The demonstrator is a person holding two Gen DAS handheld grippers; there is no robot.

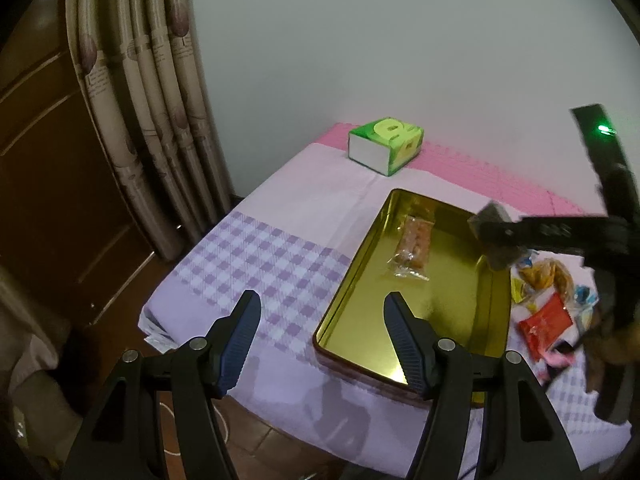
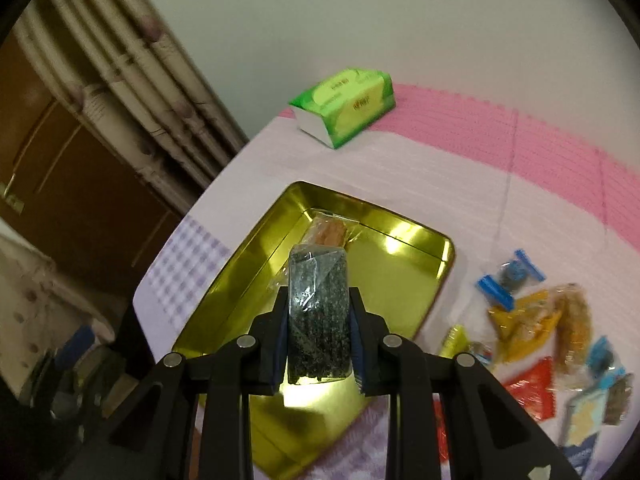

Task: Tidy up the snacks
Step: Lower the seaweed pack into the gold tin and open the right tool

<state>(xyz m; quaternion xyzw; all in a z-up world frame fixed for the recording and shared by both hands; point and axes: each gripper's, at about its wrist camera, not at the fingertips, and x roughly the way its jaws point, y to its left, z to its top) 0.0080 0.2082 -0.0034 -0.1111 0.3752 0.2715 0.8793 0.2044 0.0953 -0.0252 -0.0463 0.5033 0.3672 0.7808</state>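
Note:
A gold tin tray [image 1: 360, 264] [image 2: 404, 280] lies on the checked cloth with one orange snack bar [image 1: 414, 246] [image 2: 328, 236] in it. My right gripper [image 2: 318, 320] is shut on a dark speckled snack bar in clear wrap [image 2: 318, 312], held above the tray. In the left wrist view that same gripper [image 1: 496, 236] comes in from the right over the tray's far right corner. My left gripper [image 1: 322, 336] stands open and empty over the tray's near left corner. Several loose wrapped snacks [image 1: 544, 300] [image 2: 552, 332] lie to the right of the tray.
A green tissue box [image 1: 386, 146] [image 2: 344, 106] sits at the back of the table on the pink strip [image 2: 520, 136]. A curtain [image 1: 148, 92] and a brown door [image 1: 44, 184] stand to the left, past the table's edge. A white wall [image 1: 400, 40] rises behind.

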